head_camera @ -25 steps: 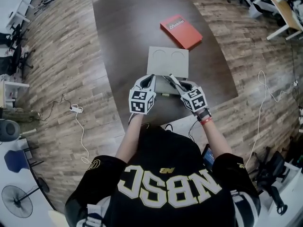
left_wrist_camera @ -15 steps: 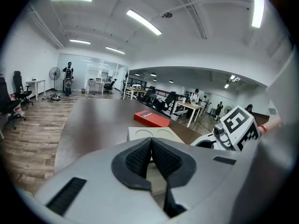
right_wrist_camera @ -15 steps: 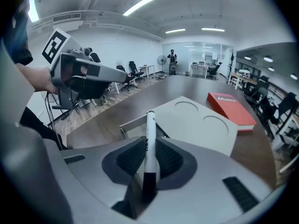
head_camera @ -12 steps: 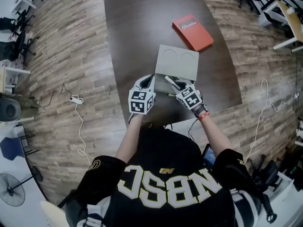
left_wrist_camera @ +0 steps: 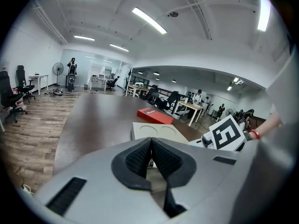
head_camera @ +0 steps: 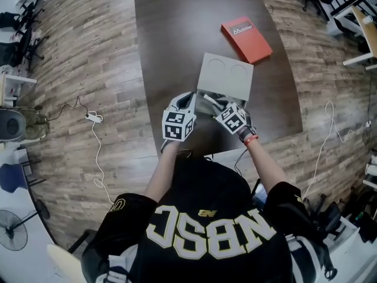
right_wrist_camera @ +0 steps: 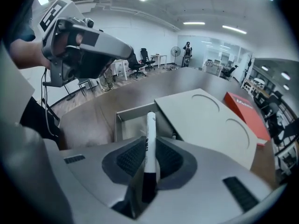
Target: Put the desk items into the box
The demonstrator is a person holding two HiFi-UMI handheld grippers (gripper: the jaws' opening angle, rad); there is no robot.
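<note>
A grey box (head_camera: pixel 227 75) lies on the dark table (head_camera: pixel 177 28), its lid (right_wrist_camera: pixel 205 120) slid back so the near end (right_wrist_camera: pixel 131 122) stands open. My right gripper (right_wrist_camera: pixel 148 146) is shut on a white marker (right_wrist_camera: pixel 150 132) with a black cap, whose tip points into that opening. From the head view this right gripper (head_camera: pixel 215 101) hangs over the box's near edge. My left gripper (head_camera: pixel 188 96) hovers beside the box's near left corner. Seen in its own view, the left gripper (left_wrist_camera: pixel 151 143) is shut with nothing between the pads.
A red book (head_camera: pixel 246 38) lies on the table beyond the box, to the right. The table's front edge (head_camera: pixel 235 152) runs just behind my hands. Cables (head_camera: pixel 94 134) trail over the wooden floor on the left, and desks and chairs stand farther off.
My right gripper has rolled and sunk toward the box's open end with the marker still in it. The left gripper has shifted a little beside the box.
</note>
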